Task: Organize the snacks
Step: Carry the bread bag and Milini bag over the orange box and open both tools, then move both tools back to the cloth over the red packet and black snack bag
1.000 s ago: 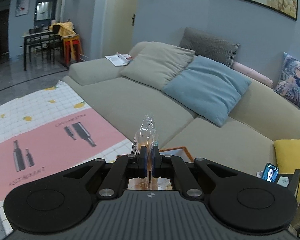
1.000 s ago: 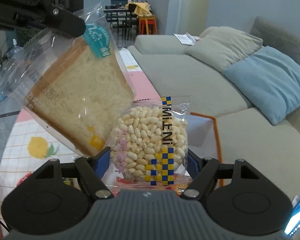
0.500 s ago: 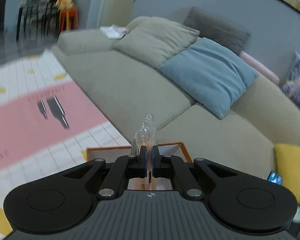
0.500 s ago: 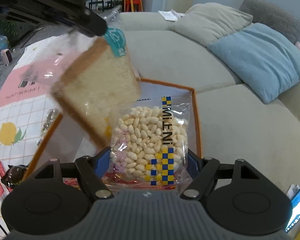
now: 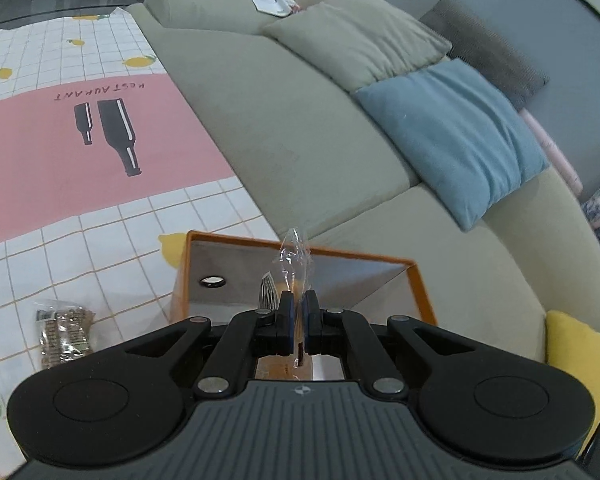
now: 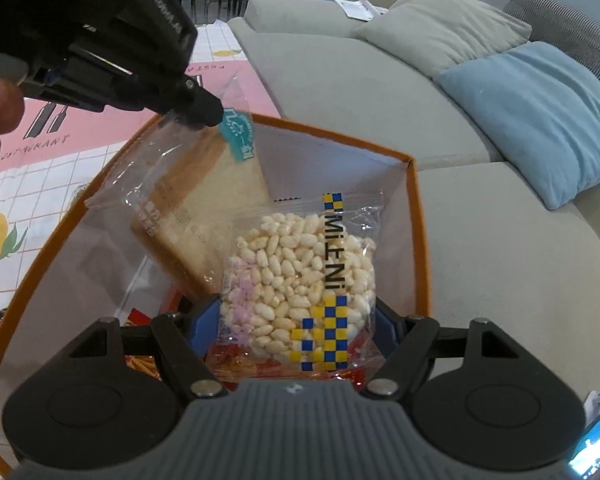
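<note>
An orange-rimmed open box (image 6: 414,208) stands on the floor mat against the sofa. My left gripper (image 5: 299,312) is shut on the top edge of a clear bag holding a bread slice (image 6: 204,208). In the right wrist view the left gripper (image 6: 204,110) hangs that bag into the box's far left part. My right gripper (image 6: 296,316) is shut on a clear pack of puffed rice (image 6: 300,272) with a blue and yellow checked label. Its blue pads (image 6: 206,320) press on both sides of the pack, which is over the box's near right part.
Red and orange snack packets (image 6: 140,362) lie on the box floor. A shiny packet (image 5: 64,336) lies on the white and pink mat (image 5: 60,168) left of the box. The grey sofa (image 5: 300,128) with cushions borders the box behind and right. A yellow cushion (image 5: 580,352) is at right.
Both grippers have sunk and tipped down toward the box. The bread bag has dropped from above the box to inside its rim. The puffed rice pack stays gripped.
</note>
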Motion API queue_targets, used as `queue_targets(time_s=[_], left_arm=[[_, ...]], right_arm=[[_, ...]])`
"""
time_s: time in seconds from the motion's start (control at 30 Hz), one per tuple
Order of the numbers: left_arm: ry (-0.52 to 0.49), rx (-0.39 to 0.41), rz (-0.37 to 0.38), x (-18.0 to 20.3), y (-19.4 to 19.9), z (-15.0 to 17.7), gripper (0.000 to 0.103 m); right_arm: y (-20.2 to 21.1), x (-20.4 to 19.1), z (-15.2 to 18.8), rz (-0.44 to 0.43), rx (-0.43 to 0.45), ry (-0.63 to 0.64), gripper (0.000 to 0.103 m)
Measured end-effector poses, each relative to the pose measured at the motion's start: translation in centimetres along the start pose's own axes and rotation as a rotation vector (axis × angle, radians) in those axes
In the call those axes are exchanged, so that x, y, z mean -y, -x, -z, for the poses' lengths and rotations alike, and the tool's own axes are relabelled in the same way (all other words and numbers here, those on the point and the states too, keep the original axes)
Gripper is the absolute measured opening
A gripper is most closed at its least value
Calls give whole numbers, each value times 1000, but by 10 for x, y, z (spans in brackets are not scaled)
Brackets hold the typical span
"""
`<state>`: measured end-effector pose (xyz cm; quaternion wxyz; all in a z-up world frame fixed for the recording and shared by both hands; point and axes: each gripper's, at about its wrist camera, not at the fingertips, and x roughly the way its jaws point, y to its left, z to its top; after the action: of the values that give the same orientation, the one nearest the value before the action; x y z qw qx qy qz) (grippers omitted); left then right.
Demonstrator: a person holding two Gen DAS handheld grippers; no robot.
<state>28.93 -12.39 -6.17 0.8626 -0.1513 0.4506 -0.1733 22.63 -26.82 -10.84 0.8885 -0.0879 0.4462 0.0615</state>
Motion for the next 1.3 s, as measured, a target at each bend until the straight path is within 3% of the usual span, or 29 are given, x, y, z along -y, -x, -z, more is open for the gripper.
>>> queue_targets(time_s=[0.1, 0.23, 0.4, 0.43, 0.5, 0.63, 0.83, 0.97, 1.3], left_arm=[[-91, -37, -45, 8, -6, 1, 4], [-296, -65, -178, 30, -17, 10, 4], [-446, -107, -310, 41, -35, 21, 6], [-454, -116, -327, 40, -36, 22, 9], [-441, -125, -321, 35, -35, 21, 28], [-422, -95, -291, 34, -16, 16, 40], [-423, -27, -228, 38, 26, 16, 41], [-400, -7, -242, 32, 46, 18, 41], [-349, -51, -326, 5, 71, 33, 43]], right_arm=[[-3, -2, 2, -4, -12, 13, 74], [-1, -2, 5, -1, -18, 26, 74], [-1, -3, 8, 1, -27, 25, 74], [-1, -3, 9, 0, -29, 26, 74], [-1, -3, 9, -1, -31, 29, 74], [-5, 2, 4, -3, -31, 25, 74], [-7, 12, -2, -69, -35, -52, 74], [-16, 14, -7, -129, -86, -98, 74], [-37, 6, -7, -122, -177, -105, 74]])
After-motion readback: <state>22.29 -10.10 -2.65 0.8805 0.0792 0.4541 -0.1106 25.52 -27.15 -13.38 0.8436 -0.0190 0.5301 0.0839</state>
